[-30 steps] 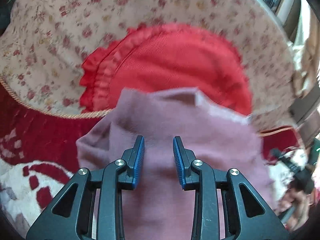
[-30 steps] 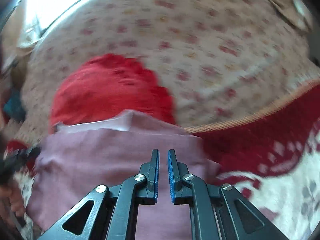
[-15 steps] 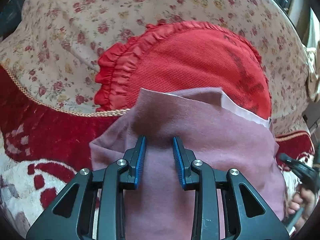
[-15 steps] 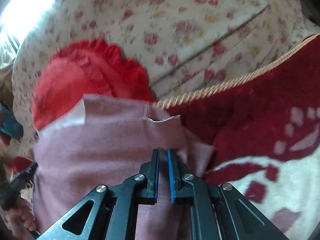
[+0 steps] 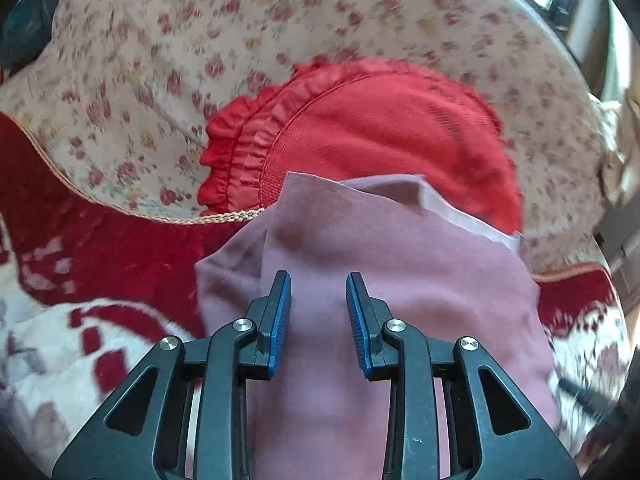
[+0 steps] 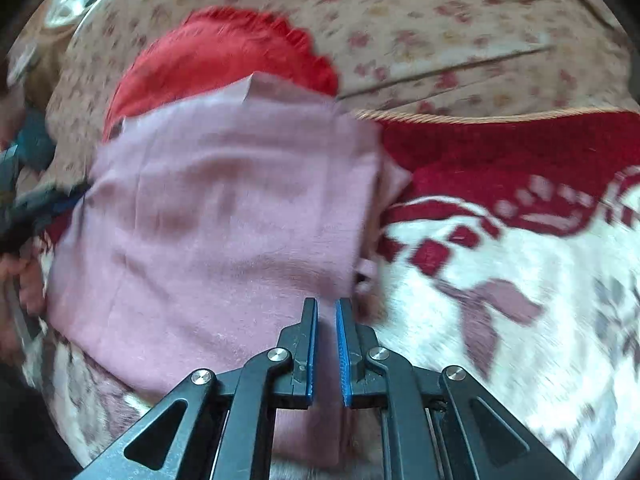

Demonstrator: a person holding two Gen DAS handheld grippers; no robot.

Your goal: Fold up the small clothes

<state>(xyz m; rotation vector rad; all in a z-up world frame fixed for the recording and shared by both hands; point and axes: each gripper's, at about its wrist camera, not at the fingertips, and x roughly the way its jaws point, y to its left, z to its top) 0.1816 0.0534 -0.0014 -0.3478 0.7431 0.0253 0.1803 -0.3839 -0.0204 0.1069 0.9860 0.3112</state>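
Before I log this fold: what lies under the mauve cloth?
The mauve cloth overlaps the red ruffled garment at its far edge and the red-and-white blanket nearer. What lies beneath its middle is covered.

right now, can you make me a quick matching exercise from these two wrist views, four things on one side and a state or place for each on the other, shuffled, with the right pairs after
Things:
1. left gripper
2. right gripper
3. red ruffled garment
4. mauve cloth

States or places:
A. partly covered at its near edge by another fabric
B. blue pads set well apart, cloth showing between them
C. lies across both the garment and the red and white blanket
D. blue pads nearly together, only a narrow slit between them

Pairs: 1-B, 2-D, 3-A, 4-C
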